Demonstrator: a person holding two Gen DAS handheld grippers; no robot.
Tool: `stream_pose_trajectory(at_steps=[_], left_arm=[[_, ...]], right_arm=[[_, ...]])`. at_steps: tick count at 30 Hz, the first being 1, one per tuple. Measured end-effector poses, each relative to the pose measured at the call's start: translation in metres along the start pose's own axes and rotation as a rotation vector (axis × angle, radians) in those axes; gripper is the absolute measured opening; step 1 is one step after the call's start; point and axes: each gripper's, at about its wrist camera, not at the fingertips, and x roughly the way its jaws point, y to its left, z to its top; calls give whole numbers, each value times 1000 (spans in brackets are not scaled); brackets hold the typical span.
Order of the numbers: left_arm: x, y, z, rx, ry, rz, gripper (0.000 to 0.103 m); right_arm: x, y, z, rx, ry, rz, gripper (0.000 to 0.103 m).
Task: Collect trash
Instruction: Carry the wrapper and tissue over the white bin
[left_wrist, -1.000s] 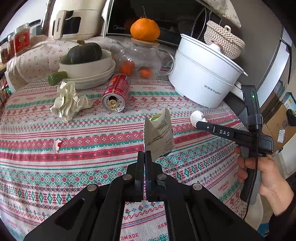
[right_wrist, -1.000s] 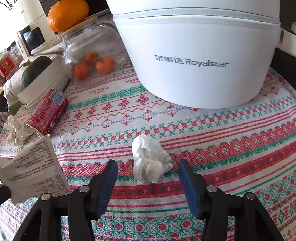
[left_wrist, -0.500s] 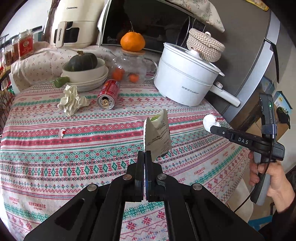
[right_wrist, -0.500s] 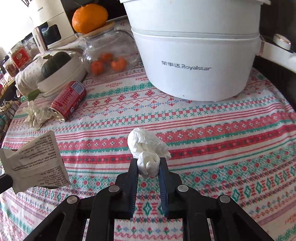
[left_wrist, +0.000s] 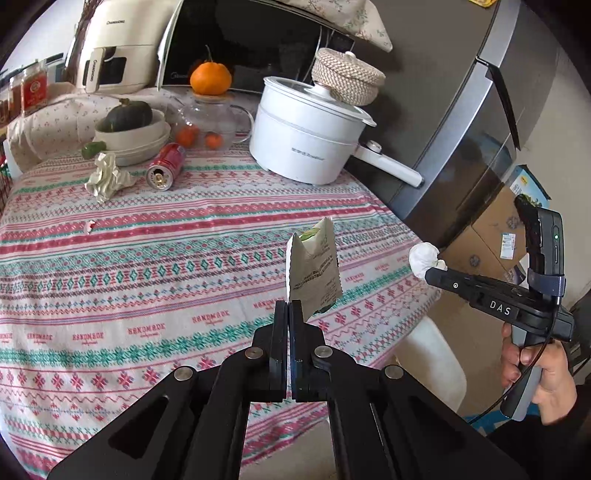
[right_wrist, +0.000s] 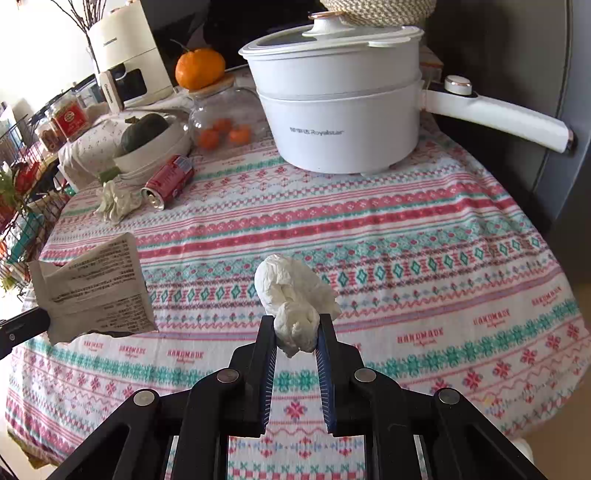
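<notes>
We look across a round worktop (left_wrist: 110, 280) under a woven cloth striped in red, teal and white. Behind it stand a dark microwave (left_wrist: 251, 44) with a floral cloth on top and a cream appliance (left_wrist: 118, 48) beside it. A tall grey fridge (left_wrist: 491, 122) rises at the right, with cardboard boxes (left_wrist: 491, 240) at its foot. A wire rack (right_wrist: 22, 177) stands at the left in the right wrist view. Bright daylight comes from the upper left, perhaps a window. A white seat (left_wrist: 432, 358) shows below the worktop's edge.
</notes>
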Motion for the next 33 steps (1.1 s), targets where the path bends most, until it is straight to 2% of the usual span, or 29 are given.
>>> stream_pose_trajectory(at_steps=[12, 17, 27, 33], left_arm=[[17, -60, -59, 65, 96, -127, 0], [31, -91, -77, 150, 145, -153, 0], [64, -149, -97, 411, 147, -31, 0], [92, -164, -104, 472, 175, 32, 0]], right_arm=[[-63, -21, -76, 56, 36, -36, 19], [-70, -36, -108, 106, 76, -74, 19], [-81, -86, -148, 236, 128, -174, 19], [-87, -108, -163, 288, 140, -184, 19]])
